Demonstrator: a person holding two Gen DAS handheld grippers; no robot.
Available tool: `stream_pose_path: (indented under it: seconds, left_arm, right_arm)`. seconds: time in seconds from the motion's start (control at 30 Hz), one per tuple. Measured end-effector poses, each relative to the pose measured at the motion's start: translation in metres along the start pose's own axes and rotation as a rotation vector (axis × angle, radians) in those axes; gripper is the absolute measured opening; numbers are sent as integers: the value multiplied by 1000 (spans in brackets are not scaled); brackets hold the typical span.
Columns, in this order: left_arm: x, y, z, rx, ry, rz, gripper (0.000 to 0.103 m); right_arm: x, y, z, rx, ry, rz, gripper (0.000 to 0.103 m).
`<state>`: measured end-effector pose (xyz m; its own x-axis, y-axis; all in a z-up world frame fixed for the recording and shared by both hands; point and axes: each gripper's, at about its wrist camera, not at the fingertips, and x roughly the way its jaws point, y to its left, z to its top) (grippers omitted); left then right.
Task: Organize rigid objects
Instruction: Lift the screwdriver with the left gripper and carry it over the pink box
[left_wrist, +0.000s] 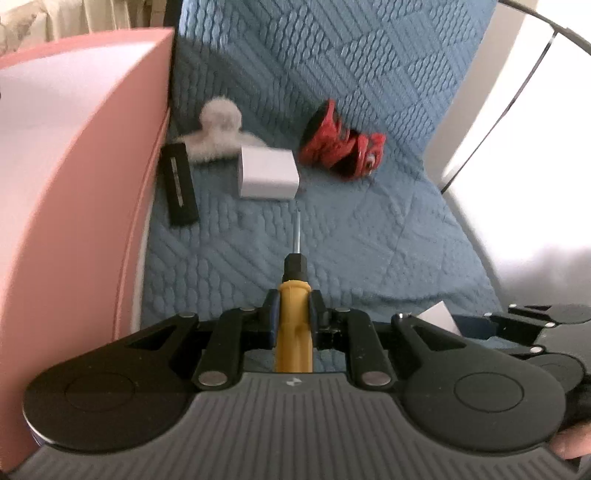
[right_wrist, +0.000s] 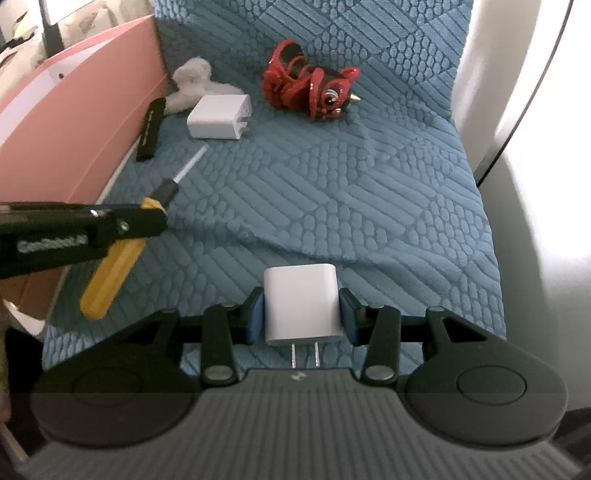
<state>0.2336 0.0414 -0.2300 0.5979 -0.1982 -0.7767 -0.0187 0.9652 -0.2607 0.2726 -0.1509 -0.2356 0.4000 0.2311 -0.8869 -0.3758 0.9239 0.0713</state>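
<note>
My left gripper (left_wrist: 293, 314) is shut on a yellow-handled screwdriver (left_wrist: 293, 332), its shaft pointing forward above the blue quilt (left_wrist: 369, 240). It also shows in the right wrist view (right_wrist: 110, 258), held at the left. My right gripper (right_wrist: 301, 314) is shut on a small white plug adapter (right_wrist: 301, 302), prongs pointing back toward the camera. On the quilt ahead lie a larger white charger block (left_wrist: 267, 173) (right_wrist: 219, 116), a black bar-shaped device (left_wrist: 179, 184) (right_wrist: 149, 129), a red figurine (left_wrist: 341, 147) (right_wrist: 310, 88) and a white fluffy toy (left_wrist: 218, 129) (right_wrist: 192, 83).
A pink box (left_wrist: 74, 166) (right_wrist: 74, 122) stands along the left edge of the quilt, with the black device against it. A white surface with a dark curved rod (left_wrist: 517, 92) borders the quilt on the right.
</note>
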Motion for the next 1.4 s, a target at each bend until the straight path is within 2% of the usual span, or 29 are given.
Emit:
stream_pose_path:
  seconds: [0.23,0.6,0.73,1.03,1.27,1.4]
  left_arm:
    - [-19,3,9,-47,-26,-51,19]
    - [-60,-2,27,-40,-57,-134,19]
    - [-76,-4,36,-7,-104,-126,19]
    - [-104,15,57,-30,-184,-126,19]
    - [-136,40,78,-84,-266,-165,19]
    - [-155,51,88,-84,-319,-128,19]
  right_arm:
    - [-11,-9,6,59,-14,-2,46]
    - [-39,-6,22,101,-74,-7,46]
    - [-50,4,33,86,-106,-5,46]
    - [-69,23,62,58,-154,3,46]
    - [-96,41,83,27,-220,22,46]
    - [-104,52,92,16,-251,50,46]
